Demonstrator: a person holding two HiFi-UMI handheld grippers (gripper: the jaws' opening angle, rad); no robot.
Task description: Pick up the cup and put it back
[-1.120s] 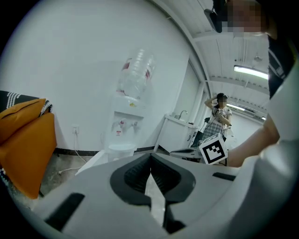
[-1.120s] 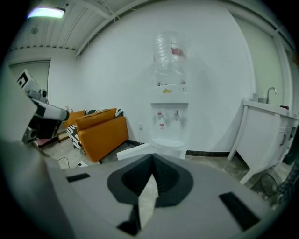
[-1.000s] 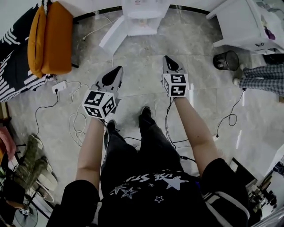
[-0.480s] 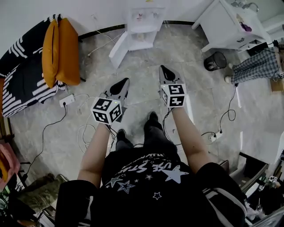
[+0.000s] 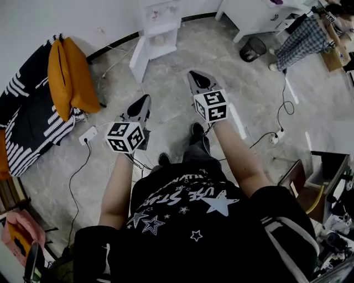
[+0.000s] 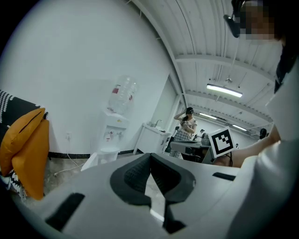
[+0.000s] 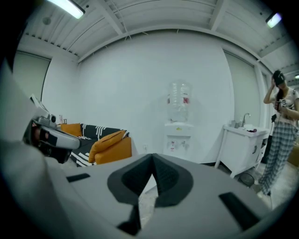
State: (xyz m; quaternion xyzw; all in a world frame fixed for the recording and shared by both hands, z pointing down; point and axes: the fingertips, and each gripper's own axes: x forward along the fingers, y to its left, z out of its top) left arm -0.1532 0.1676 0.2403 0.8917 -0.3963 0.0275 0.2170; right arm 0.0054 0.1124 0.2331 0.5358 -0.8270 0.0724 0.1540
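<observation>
I cannot make out a cup in any view. My left gripper is held at waist height over the marble floor, jaws shut with nothing between them; in the left gripper view its tips meet. My right gripper is level with it on the right, also shut and empty, tips touching. Both point toward a white water dispenser by the wall, a few steps ahead, which also shows in the left gripper view and the right gripper view.
A striped sofa with orange cushions stands at the left. A white cabinet with a dark bin beside it stands at the right, and a person in plaid trousers stands near it. Cables and a power strip lie on the floor.
The head view has swung, so the dispenser, sofa and cabinet have slid across the picture. Both grippers stay shut and side by side, a little higher in the frame.
</observation>
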